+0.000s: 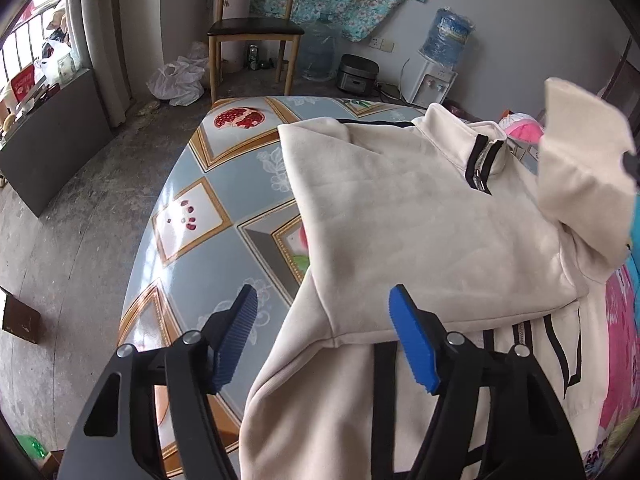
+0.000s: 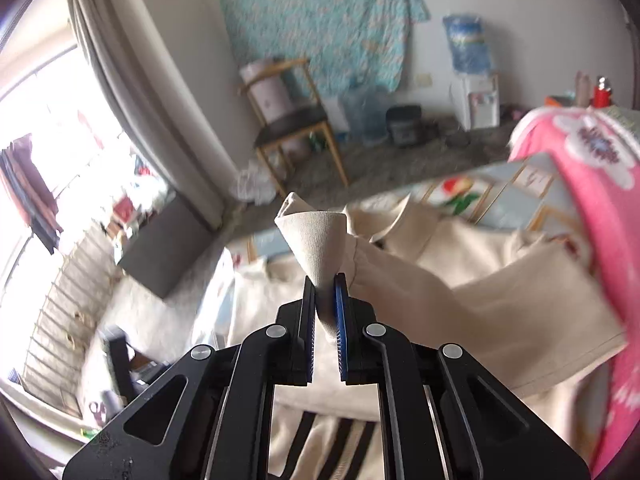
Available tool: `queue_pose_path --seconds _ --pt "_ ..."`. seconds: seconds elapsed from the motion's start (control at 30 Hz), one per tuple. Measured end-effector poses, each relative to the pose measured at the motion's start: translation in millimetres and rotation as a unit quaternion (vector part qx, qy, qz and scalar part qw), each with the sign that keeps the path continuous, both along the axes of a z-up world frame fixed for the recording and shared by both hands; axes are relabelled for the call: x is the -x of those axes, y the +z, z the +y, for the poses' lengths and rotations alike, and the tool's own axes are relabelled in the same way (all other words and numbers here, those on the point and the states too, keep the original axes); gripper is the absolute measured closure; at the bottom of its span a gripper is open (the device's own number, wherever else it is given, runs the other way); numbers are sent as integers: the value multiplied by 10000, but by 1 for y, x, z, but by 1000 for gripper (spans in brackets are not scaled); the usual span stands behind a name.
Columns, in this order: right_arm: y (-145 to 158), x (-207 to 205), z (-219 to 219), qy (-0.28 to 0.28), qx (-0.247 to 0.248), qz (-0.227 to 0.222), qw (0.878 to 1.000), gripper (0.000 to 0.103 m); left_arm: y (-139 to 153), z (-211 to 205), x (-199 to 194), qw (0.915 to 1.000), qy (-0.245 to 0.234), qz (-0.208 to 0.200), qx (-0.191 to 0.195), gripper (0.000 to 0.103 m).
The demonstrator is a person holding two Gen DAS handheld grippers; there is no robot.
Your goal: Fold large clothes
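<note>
The cream jacket (image 1: 420, 216) lies spread on the table (image 1: 188, 184), which wears a blue cloth printed with gold-framed fruit panels. One sleeve is already folded across the chest, its fold edge running diagonally toward the near side. The zip collar (image 1: 486, 152) with black trim sits toward the far right, and black stripes show along the lower front panel nearest the camera.

The right gripper (image 2: 325, 300) is clamped on the cuff (image 2: 316, 236) of the other sleeve, which is lifted clear of the table so the fabric hangs in a cone from its blue pads. In the left wrist view that raised cuff (image 1: 580, 152) floats above the jacket's right shoulder. The left gripper (image 1: 324, 320) stands wide apart and grips nothing, poised over the jacket's near-left edge where the folded sleeve meets the body.

Bare cloth lies to the left of the jacket; on the right the garment runs against pink floral bedding (image 2: 600, 184). Beyond the far table edge stand a wooden chair (image 1: 252, 28), a water bottle (image 1: 318, 50), a rice cooker (image 1: 357, 74) and a water dispenser (image 1: 434, 80). The dispenser bottle's label is too small to read.
</note>
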State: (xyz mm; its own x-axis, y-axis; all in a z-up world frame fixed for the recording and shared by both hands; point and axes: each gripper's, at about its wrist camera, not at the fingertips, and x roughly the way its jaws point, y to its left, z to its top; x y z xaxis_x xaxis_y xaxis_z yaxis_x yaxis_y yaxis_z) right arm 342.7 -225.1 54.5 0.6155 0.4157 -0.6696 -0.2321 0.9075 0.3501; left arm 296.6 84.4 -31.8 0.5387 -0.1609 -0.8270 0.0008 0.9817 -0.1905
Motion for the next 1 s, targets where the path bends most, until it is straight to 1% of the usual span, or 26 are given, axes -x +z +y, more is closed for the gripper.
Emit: queue_pose_path --seconds 0.1,0.17,0.23,0.3,0.33,0.37,0.4,0.47,0.53,0.6,0.67,0.77,0.87,0.93,1.0 --pt "-48 -4 36 179 303 364 9987 94 2 6 10 9999 -51 -26 86 37" --pt "-73 0 52 300 354 661 9967 89 5 6 16 9997 -119 -50 198 37" --pt "-88 3 54 361 285 907 9948 88 11 3 17 9992 -226 -114 294 37" --pt "-91 10 49 483 56 1007 9937 84 17 -3 16 9983 -359 -180 411 37" --pt "-88 16 45 483 -3 1000 9938 73 20 -7 13 9977 -418 -218 486 37" --pt "-84 20 38 457 -41 961 9943 51 22 -12 10 9968 -476 -249 585 37" --pt "-77 27 29 431 -89 852 9954 45 25 -17 7 9957 -530 -256 711 37" --pt "-67 41 10 390 -75 692 9968 44 28 -25 -1 9935 -611 -240 931 37" --pt "-61 54 -14 151 83 608 9980 44 28 -33 -12 9902 -676 -169 1207 37" --pt "-63 68 -44 -184 292 614 9975 44 25 -41 -24 9865 -721 -20 1472 37" --pt "-69 85 -69 -521 558 639 9950 44 16 -51 -39 9845 -680 285 1588 37" --pt "-90 108 -97 -804 788 758 9908 45 -1 -63 -55 9812 -634 695 1685 46" --pt "-111 123 -106 -911 912 798 9884 45 -15 -72 -68 9776 -540 975 1783 56" --pt "-120 134 -110 -976 894 808 9879 45 -23 -74 -73 9746 -448 1115 1892 58" --pt "-124 141 -114 -1025 845 744 9883 46 -31 -75 -77 9738 -342 1249 1869 66"
